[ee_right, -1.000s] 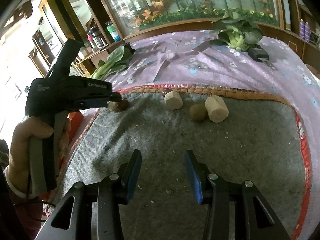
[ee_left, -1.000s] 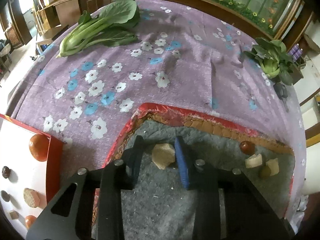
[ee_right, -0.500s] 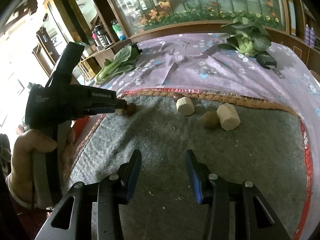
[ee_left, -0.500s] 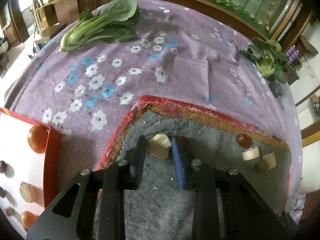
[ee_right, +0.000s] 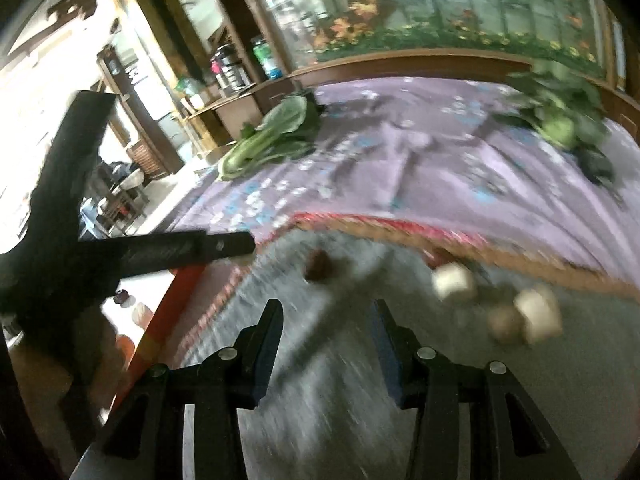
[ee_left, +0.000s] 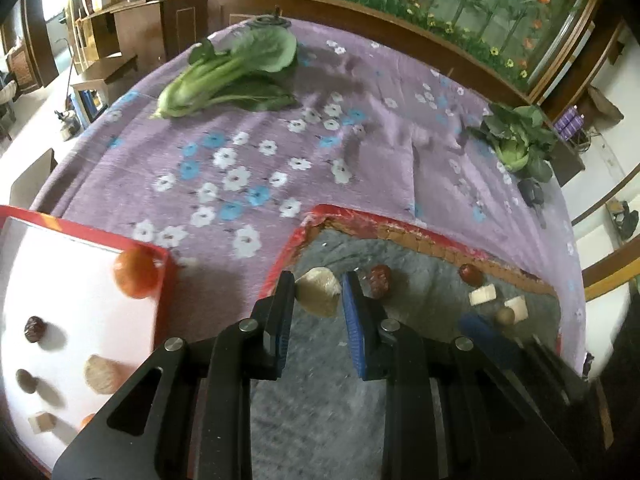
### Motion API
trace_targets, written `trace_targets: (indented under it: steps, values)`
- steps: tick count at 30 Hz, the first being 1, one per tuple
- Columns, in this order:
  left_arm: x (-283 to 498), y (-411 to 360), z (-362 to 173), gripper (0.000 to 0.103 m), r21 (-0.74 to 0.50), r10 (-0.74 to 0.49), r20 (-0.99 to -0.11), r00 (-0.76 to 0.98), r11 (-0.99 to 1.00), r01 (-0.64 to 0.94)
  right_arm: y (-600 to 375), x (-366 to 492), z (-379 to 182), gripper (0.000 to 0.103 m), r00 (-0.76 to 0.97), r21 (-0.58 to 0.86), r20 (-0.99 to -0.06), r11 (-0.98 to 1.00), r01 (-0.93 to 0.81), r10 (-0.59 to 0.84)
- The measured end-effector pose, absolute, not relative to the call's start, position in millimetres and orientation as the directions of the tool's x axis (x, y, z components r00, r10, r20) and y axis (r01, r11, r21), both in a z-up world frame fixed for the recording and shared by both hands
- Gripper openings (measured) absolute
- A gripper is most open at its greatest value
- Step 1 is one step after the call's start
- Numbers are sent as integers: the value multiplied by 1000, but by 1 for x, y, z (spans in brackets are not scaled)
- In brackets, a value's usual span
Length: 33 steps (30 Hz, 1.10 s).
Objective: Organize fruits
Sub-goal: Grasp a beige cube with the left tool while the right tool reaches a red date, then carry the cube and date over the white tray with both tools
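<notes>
Left wrist view: your left tongs [ee_left: 318, 300] pinch the pale chunk [ee_left: 318, 291] for the tray [ee_left: 162, 312] at nine o'clock; right tongs [ee_right: 326, 344] spread, empty.

My left wrist camera looks steeply down past its jaws, close over the grey mat [ee_left: 320, 400], my right one aims shallower from the mat's right, and both share the purple floral cloth [ee_left: 280, 152] beyond the jaws.

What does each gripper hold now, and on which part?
The left gripper pinches the pale fruit chunk by its two opposite sides. The right gripper holds nothing.
</notes>
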<state>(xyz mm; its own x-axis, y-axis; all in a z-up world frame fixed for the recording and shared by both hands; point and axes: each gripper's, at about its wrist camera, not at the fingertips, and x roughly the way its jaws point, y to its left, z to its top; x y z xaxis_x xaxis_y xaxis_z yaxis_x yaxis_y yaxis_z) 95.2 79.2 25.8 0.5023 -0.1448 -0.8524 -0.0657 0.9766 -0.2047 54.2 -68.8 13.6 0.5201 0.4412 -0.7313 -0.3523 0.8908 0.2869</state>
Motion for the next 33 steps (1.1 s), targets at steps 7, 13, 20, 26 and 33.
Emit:
trace_targets:
  steps: [7,13,20,26,33]
  values:
    - [74,94,37,24,-180,-121,-832,542,982,-57,-28,90,-9,38,518,188,-757,892,-410,397]
    - [66,105,38,24,-187,-129,-828,546,981,-52,-25,94,-20,18,510,168,-779,904,-392,366]
    - [48,110,35,24,-168,-105,-828,550,984,-65,-28,56,5,18,537,185,-745,896,-404,396]
    - [23,118,35,24,-114,-39,-817,575,989,-96,-19,18,20,18,552,199,-722,890,-411,417]
    - [-5,137,40,24,-46,46,-791,611,990,-135,6,-12,27,18,549,199,-711,874,-443,440]
